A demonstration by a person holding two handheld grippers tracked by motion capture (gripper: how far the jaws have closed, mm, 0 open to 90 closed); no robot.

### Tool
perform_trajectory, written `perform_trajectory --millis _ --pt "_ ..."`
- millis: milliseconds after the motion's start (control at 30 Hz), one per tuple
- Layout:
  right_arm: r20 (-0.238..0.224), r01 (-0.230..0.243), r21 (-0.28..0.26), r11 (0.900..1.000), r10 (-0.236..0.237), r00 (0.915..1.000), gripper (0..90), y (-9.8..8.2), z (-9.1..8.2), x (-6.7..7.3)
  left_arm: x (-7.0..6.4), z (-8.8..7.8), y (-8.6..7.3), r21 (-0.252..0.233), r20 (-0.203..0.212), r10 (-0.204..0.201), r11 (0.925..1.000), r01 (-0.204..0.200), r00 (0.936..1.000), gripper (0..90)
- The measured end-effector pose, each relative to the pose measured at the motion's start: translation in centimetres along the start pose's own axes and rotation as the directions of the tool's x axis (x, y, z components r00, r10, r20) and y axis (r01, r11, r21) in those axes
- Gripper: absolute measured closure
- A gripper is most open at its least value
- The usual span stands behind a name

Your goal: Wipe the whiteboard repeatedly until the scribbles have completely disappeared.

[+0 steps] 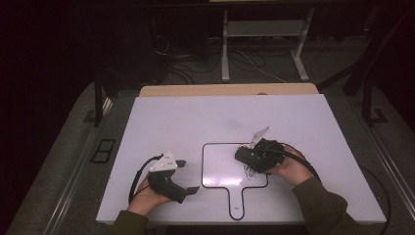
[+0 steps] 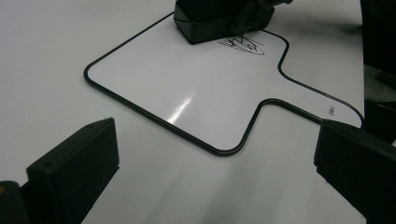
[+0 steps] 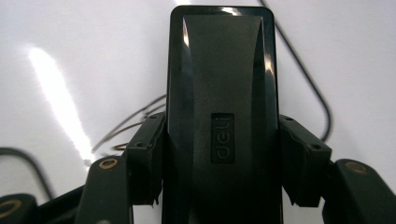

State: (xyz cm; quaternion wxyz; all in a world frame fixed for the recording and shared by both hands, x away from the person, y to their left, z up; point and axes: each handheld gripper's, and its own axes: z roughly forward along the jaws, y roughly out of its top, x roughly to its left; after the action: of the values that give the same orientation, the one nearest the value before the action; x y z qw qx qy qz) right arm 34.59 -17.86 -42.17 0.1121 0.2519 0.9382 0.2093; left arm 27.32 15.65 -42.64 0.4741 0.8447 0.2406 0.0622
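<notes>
The right gripper is clamped on a black whiteboard eraser, its two jaws pressing the eraser's long sides; a raised "deli" logo shows on the eraser's top in the right gripper view. In the high view this gripper sits at about 4 o'clock on the table, held by the person's right hand, with the eraser resting on the small handheld whiteboard. Black scribbled marker lines lie on the board just beside the eraser, toward its near edge.

The left gripper is at about 7 o'clock, held in the person's left hand, its jaws spread wide with nothing between them. It hovers over the white table, near the board's left edge but apart from it.

The whiteboard is white with a thin black border and a short handle that points toward 6 o'clock, close to the table's near edge. It lies flat, slightly right of the table's centre.

Farther off, at 12 o'clock, a strip of light wood edges the table's far side. Beyond it, cables trail across a dark floor around the white legs of a desk frame.
</notes>
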Motion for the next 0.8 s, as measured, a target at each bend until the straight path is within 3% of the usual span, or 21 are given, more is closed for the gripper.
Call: perform_trajectory --millis 400,433,567,800 --pt "-0.069 0.091 -0.011 0.996 -0.091 0.9934 38.7 -0.4 -0.7 3.9 0.0 0.0 0.0 0.0 0.0 0.001 1.0 -0.001 1.0 0.0" --pt "-0.048 0.113 -0.007 0.994 -0.114 0.9924 38.7 -0.3 -0.7 3.9 0.0 0.0 0.0 0.0 0.0 0.001 1.0 -0.001 1.0 0.0" --pt "-0.033 0.086 -0.007 0.996 -0.086 0.9957 38.7 -0.3 -0.6 3.3 -0.1 0.0 0.0 -0.001 -0.001 0.0 1.0 0.0 1.0 0.0" --pt "0.004 0.021 -0.006 1.0 -0.021 0.9998 38.7 -0.3 -0.1 0.1 -0.1 0.1 0.0 -0.001 0.001 -0.001 1.0 0.001 1.0 0.0"
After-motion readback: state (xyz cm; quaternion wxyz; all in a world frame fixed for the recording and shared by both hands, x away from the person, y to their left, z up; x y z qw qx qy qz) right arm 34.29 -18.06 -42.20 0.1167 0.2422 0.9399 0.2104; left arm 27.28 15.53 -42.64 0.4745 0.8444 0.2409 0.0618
